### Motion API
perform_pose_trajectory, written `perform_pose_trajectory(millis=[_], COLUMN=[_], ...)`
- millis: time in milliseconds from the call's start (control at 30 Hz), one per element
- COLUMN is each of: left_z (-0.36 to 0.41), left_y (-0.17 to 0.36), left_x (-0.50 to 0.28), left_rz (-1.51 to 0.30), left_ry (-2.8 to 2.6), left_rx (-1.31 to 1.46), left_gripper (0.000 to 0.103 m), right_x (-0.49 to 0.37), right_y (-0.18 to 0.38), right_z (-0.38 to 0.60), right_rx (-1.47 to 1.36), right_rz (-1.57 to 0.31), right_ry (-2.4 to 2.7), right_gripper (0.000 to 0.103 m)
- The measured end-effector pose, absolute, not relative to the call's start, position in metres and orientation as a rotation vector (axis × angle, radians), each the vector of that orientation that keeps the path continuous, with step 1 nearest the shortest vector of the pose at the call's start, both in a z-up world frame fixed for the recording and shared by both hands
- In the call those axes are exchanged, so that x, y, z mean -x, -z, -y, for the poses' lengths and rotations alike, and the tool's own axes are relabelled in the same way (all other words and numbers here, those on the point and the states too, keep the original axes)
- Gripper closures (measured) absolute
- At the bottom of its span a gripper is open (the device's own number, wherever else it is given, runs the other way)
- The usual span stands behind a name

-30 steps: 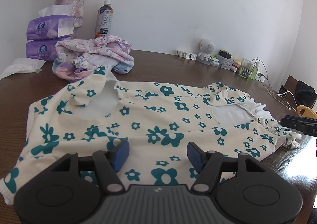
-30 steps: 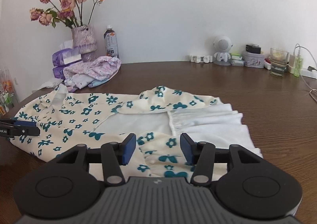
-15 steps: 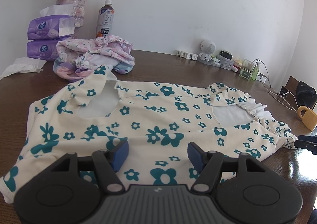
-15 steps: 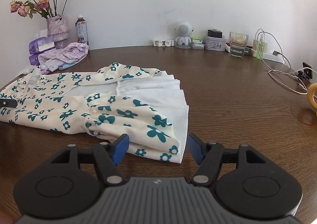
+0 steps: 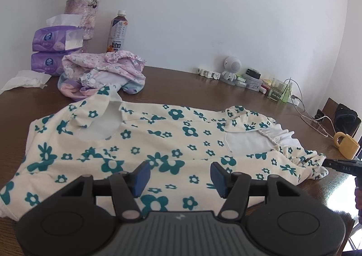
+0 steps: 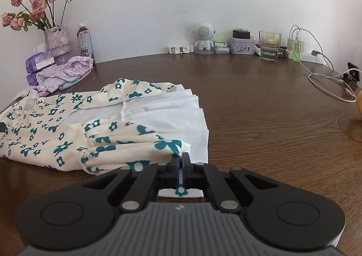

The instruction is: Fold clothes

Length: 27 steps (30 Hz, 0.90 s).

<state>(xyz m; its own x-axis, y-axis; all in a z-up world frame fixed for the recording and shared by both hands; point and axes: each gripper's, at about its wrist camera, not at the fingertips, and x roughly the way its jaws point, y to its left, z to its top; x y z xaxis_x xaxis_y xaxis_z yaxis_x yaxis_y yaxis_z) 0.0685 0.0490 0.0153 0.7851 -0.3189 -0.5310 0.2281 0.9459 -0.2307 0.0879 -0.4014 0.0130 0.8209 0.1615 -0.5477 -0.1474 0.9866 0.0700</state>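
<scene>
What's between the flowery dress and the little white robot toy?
Only bare brown table lies between the flowery dress and the white robot toy, seen in the right wrist view.

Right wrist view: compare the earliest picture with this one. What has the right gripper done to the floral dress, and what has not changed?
The right gripper slid along the floral dress to its hem corner and shut on it; earlier its jaws stood open over the fabric. The left gripper is closing slightly above the bodice, pinching nothing. The dress lies spread as before; the pile of clothes, vase and bottle are unmoved.
</scene>
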Motion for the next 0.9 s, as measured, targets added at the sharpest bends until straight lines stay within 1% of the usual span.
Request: perform_pose_trajectory(millis=[67, 133, 200, 233, 267, 300, 367, 433, 500, 533, 567, 900], left_z=[-0.048, -0.047, -0.047, -0.047, -0.047, -0.046, -0.044, -0.044, -0.044, -0.044, -0.044, -0.044], left_y=[-0.011, -0.007, -0.005, -0.005, -0.004, -0.004, -0.003, -0.002, -0.002, -0.002, -0.002, -0.002], left_x=[-0.069, -0.069, -0.069, -0.069, -0.069, -0.069, -0.068, -0.068, -0.067, -0.067, -0.066, -0.066], left_rz=[-0.621, -0.634, -0.637, -0.637, -0.637, -0.636, -0.631, -0.627, -0.625, -0.624, -0.624, -0.623], left_ry=[0.295, 0.293, 0.293, 0.294, 0.294, 0.295, 0.3, 0.302, 0.304, 0.303, 0.303, 0.302], left_rx=[0.161, 0.162, 0.161, 0.159, 0.155, 0.151, 0.14, 0.135, 0.136, 0.137, 0.137, 0.137], left_gripper=[0.045, 0.045, 0.045, 0.044, 0.043, 0.042, 0.039, 0.039, 0.039, 0.039, 0.039, 0.039], right_x=[-0.09, -0.085, -0.075, -0.07, -0.065, -0.061, -0.058, -0.06, -0.063, -0.063, -0.064, -0.087], right_y=[-0.014, -0.015, -0.017, -0.017, -0.018, -0.017, -0.014, -0.01, -0.007, -0.007, -0.006, -0.006], right_z=[0.404, 0.409, 0.413, 0.415, 0.417, 0.419, 0.42, 0.419, 0.415, 0.413, 0.411, 0.404], right_rx=[-0.058, -0.082, -0.083, -0.09, -0.097, -0.112, -0.139, -0.138, -0.128, -0.122, -0.127, -0.065], right_rz=[-0.593, -0.59, -0.584, -0.583, -0.584, -0.588, -0.598, -0.612, -0.613, -0.614, -0.617, -0.597], right_ry=[-0.163, -0.162, -0.156, -0.155, -0.155, -0.164, -0.178, -0.167, -0.167, -0.177, -0.191, -0.131], right_gripper=[0.101, 0.094, 0.082, 0.068, 0.059, 0.059, 0.059, 0.06, 0.072, 0.089, 0.098, 0.099])
